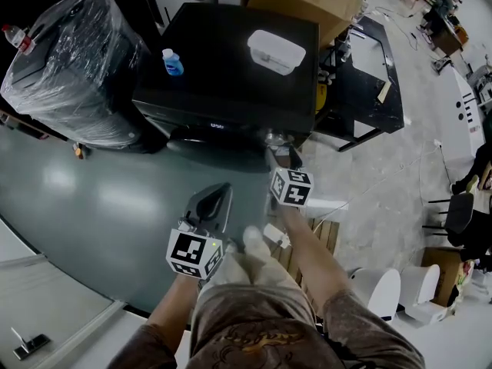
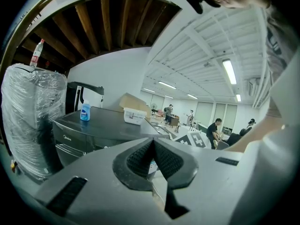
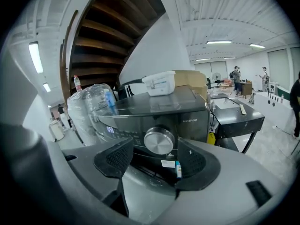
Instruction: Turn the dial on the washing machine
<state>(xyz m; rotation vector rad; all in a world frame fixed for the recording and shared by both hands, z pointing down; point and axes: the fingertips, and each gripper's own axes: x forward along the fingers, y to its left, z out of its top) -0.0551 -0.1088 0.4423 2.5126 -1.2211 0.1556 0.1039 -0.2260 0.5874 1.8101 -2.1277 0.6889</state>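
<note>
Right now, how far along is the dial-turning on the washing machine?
Done: nothing visible beyond the right gripper being lined up at the front of the washing machine. In hand: its open jaws frame the dial without touching it. Still to do: close on the dial and turn it. The left gripper hangs back, jaws shut, empty.
</note>
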